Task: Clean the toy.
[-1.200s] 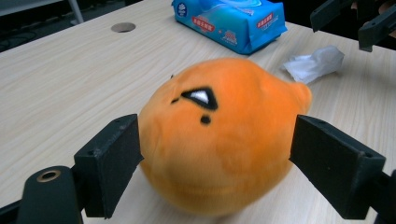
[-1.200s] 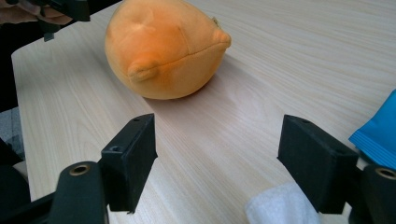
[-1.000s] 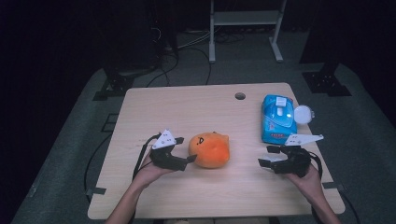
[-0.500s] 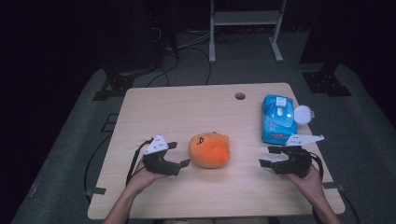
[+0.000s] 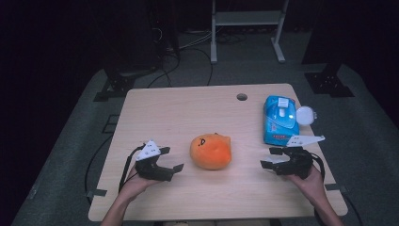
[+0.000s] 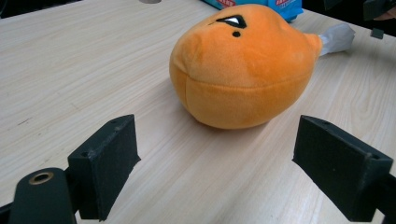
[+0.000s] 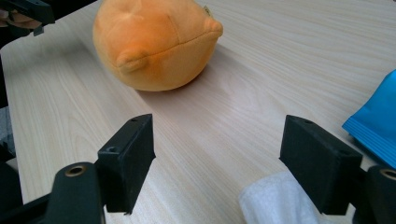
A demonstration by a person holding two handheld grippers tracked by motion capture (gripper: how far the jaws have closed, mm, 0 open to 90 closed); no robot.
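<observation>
I hold both grippers with jaws spread, empty: left gripper (image 5: 170, 159) and right gripper (image 5: 271, 157) each face the orange plush toy (image 5: 211, 151) ahead of their jaws; grasp not yet made.

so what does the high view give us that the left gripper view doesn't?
High view alone: the whole table with its round hole, the floor, the frame behind, both forearms, and the left tool seen from outside. Left gripper view alone: the plush's stitched eye and seam up close, between open jaws. Both: orange plush, blue wipes pack, right tool.
</observation>
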